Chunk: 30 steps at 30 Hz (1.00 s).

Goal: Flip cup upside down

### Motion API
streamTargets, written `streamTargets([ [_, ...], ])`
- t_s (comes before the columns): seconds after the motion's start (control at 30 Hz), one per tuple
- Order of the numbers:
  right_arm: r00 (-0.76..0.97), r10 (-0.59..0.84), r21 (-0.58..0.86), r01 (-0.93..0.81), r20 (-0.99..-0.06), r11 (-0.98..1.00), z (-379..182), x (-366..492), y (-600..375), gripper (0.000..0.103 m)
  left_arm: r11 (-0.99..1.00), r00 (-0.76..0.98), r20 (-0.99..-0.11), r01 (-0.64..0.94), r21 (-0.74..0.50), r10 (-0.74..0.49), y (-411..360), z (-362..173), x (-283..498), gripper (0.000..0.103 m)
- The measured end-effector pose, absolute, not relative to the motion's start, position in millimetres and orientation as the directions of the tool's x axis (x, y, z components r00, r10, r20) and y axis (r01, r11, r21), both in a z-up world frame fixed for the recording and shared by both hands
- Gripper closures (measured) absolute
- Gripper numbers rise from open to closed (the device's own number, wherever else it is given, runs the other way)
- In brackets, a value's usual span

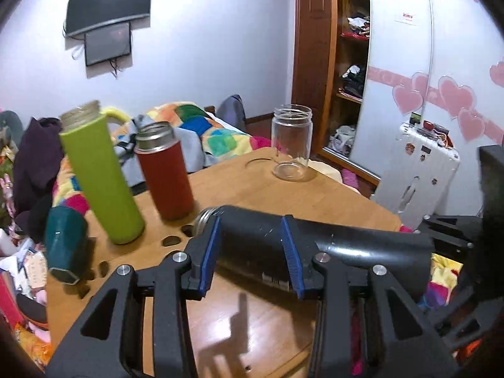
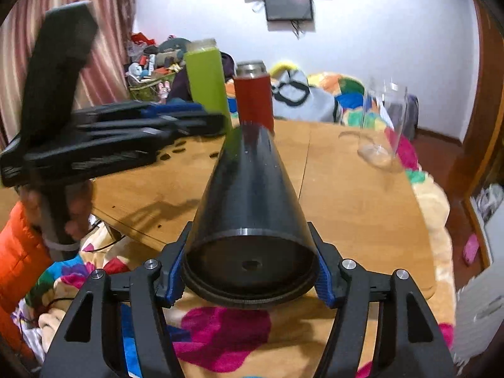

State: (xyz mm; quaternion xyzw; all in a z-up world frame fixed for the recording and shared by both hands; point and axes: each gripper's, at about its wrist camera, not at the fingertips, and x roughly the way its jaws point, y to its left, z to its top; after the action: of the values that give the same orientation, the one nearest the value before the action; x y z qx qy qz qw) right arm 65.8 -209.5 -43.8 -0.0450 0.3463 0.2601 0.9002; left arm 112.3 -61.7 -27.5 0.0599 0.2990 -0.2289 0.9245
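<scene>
A black cylindrical cup (image 1: 330, 245) is held lying sideways above the wooden table (image 1: 258, 195), its metal-rimmed mouth to the left. My right gripper (image 2: 249, 278) is shut on the cup's base end (image 2: 249, 208); the cup points away from that camera. My left gripper (image 1: 250, 252) stands around the cup's middle, blue pads (image 1: 209, 252) close to its sides; contact is unclear. In the right wrist view the left gripper (image 2: 201, 119) appears blurred at the left.
On the table stand a green bottle (image 1: 100, 176), a red flask (image 1: 167, 173) and an empty glass jar (image 1: 291, 143). A teal cup (image 1: 64, 245) sits at the left edge. A colourful quilt (image 2: 220, 330) lies around the table. A white suitcase (image 1: 415, 173) stands at right.
</scene>
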Motion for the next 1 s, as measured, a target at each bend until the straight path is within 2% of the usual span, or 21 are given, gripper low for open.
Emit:
streamTargets([
  [0.2,0.657,0.443,0.068,-0.514,-0.611,0.855,-28.0,65.6,-209.6,0.042,0.886,0.714,-0.567,0.458,-0.066,-0.411,-57.6,-21.1,116.9,0.064],
  [0.5,0.695,0.484,0.059,-0.540,-0.532,0.839,0.8,83.6,-197.9,0.042,0.899,0.767,-0.513,0.438,-0.019,-0.385,-44.6,1.2,106.1,0.064],
  [1.0,0.669,0.542,0.096,-0.582,-0.508,0.808,26.2,136.4,-170.9,0.042,0.931,0.805,-0.485,0.359,-0.057,-0.340,-10.3,11.6,125.7,0.064],
])
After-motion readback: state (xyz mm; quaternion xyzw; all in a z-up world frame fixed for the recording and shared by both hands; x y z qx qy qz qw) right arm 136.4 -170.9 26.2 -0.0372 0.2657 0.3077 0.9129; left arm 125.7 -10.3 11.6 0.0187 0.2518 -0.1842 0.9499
